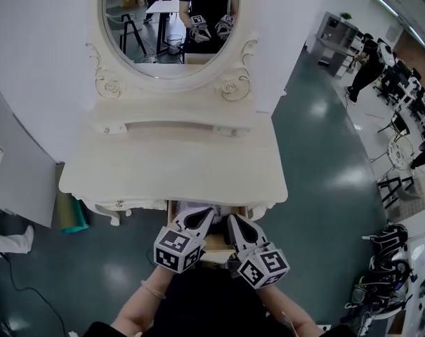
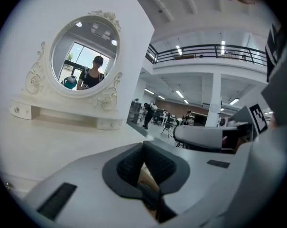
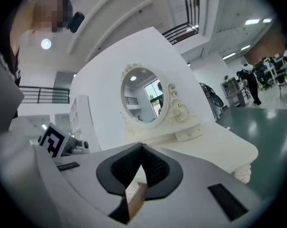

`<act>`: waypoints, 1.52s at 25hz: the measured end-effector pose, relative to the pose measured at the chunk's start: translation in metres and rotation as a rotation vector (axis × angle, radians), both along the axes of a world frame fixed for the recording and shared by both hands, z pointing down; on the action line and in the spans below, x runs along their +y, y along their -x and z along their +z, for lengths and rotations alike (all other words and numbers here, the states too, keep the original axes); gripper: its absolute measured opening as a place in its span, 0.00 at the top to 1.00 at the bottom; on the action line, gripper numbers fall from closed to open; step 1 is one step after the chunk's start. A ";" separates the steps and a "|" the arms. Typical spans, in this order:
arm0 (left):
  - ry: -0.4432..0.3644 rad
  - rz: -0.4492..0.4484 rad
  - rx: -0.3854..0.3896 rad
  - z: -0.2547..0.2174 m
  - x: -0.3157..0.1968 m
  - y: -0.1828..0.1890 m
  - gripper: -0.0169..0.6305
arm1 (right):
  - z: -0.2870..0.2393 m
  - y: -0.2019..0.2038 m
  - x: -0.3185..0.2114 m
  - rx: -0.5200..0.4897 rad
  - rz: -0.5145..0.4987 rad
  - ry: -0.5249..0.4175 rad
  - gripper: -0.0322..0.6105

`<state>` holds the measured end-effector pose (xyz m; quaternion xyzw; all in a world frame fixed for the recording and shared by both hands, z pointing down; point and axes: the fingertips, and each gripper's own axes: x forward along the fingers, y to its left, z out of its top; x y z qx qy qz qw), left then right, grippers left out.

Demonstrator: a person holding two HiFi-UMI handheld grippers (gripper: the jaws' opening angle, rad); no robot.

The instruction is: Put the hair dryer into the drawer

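Note:
In the head view both grippers hang side by side over the open drawer [image 1: 217,245] under the front of the cream dressing table [image 1: 171,176]. My left gripper [image 1: 207,213] has its jaws pressed together with nothing between them; the left gripper view shows the same at its tips [image 2: 143,147], pointing toward the table top. My right gripper [image 1: 232,220] is likewise shut and empty, its tips [image 3: 142,148] aimed at the oval mirror [image 3: 142,96]. The grippers cover most of the drawer's inside, and I cannot make out a hair dryer in any view.
The oval mirror [image 1: 171,20] stands on a raised shelf [image 1: 175,127] at the table's back. A teal object [image 1: 75,220] leans by the left table leg. Chairs [image 1: 397,181] and people [image 1: 367,65] are off to the right on the green floor.

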<state>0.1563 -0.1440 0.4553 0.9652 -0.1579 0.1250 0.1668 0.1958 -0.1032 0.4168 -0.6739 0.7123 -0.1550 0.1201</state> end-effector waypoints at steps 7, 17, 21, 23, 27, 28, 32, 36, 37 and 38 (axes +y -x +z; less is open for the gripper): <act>-0.070 -0.145 0.143 -0.066 -0.036 0.010 0.94 | -0.058 -0.008 -0.043 -0.029 0.081 -0.141 0.94; -0.160 -0.288 0.163 -0.081 -0.036 0.031 0.94 | -0.063 0.009 -0.042 0.054 0.100 -0.161 0.94; -0.193 -0.305 0.093 -0.066 -0.033 0.037 0.94 | -0.051 0.014 -0.044 0.022 0.087 -0.124 0.94; -0.185 -0.309 0.087 -0.063 -0.034 0.038 0.94 | -0.050 0.017 -0.048 0.043 0.072 -0.118 0.94; -0.182 -0.322 0.082 -0.060 -0.038 0.041 0.94 | -0.046 0.025 -0.052 0.061 0.047 -0.108 0.94; -0.182 -0.323 0.081 -0.060 -0.039 0.041 0.94 | -0.045 0.026 -0.053 0.061 0.042 -0.107 0.94; -0.181 -0.302 0.064 -0.059 -0.038 0.037 0.94 | -0.045 0.026 -0.057 0.053 0.044 -0.113 0.94; -0.184 -0.291 0.065 -0.059 -0.039 0.037 0.94 | -0.043 0.024 -0.059 0.033 0.047 -0.112 0.94; -0.183 -0.292 0.069 -0.060 -0.040 0.037 0.94 | -0.042 0.024 -0.060 0.030 0.046 -0.112 0.94; -0.183 -0.293 0.075 -0.060 -0.041 0.037 0.94 | -0.041 0.023 -0.061 0.029 0.046 -0.112 0.94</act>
